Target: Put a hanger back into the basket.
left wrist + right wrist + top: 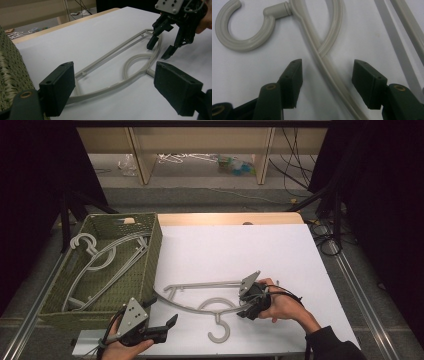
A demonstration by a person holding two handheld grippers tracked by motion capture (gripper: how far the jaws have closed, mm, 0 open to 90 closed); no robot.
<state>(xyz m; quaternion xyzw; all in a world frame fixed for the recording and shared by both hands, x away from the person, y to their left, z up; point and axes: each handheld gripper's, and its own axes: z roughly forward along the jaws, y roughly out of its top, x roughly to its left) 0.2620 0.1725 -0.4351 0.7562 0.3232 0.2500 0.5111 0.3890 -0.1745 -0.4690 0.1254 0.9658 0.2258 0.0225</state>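
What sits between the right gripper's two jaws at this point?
The hanger's curved shoulder bar runs between the jaws of the right gripper, clearest in the right gripper view. White table surface shows either side of it; the jaws are not yet pressing on it.

1. The high view looks forward and down from above the table's near edge, taking in the whole top and the floor beyond.
2. The left gripper view looks low across the table towards the right gripper.
3. The right gripper view looks closely down on the hanger.
4. All three views share the hanger.
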